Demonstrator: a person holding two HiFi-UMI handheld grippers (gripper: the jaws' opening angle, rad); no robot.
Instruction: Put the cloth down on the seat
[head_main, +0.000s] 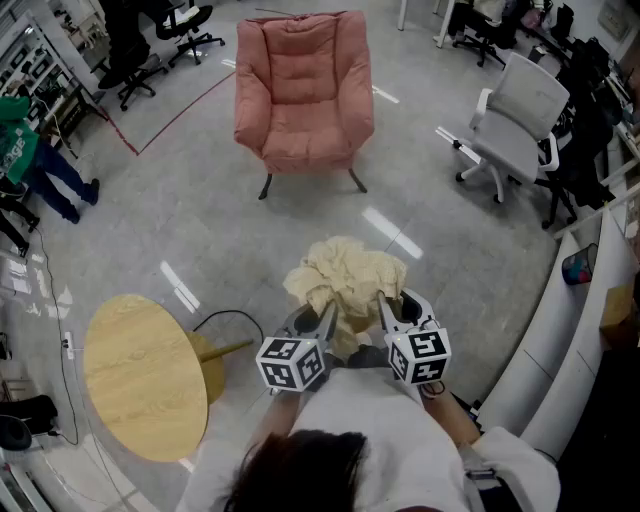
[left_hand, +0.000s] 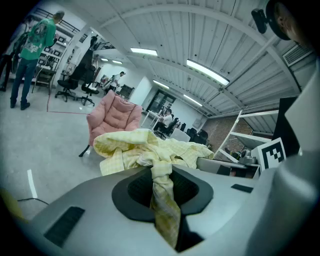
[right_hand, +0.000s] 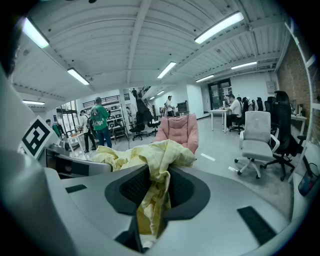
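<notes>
Cloth (head_main: 345, 280) in left tongs (left_hand: 162, 182), right tongs (right_hand: 150, 192); person's hair (head_main: 300, 468) only overhead

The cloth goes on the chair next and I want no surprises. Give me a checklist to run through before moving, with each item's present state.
1. Grip of the left tool on the cloth: ok, clamped on a fold.
2. Grip of the right tool on the cloth: ok, clamped.
3. Nothing lying on the seat of the pink chair: ok.
4. No obstacle on the floor up to the chair: ok.
5. Cloth above the seat: not ok, it is held well short of the chair.
</notes>
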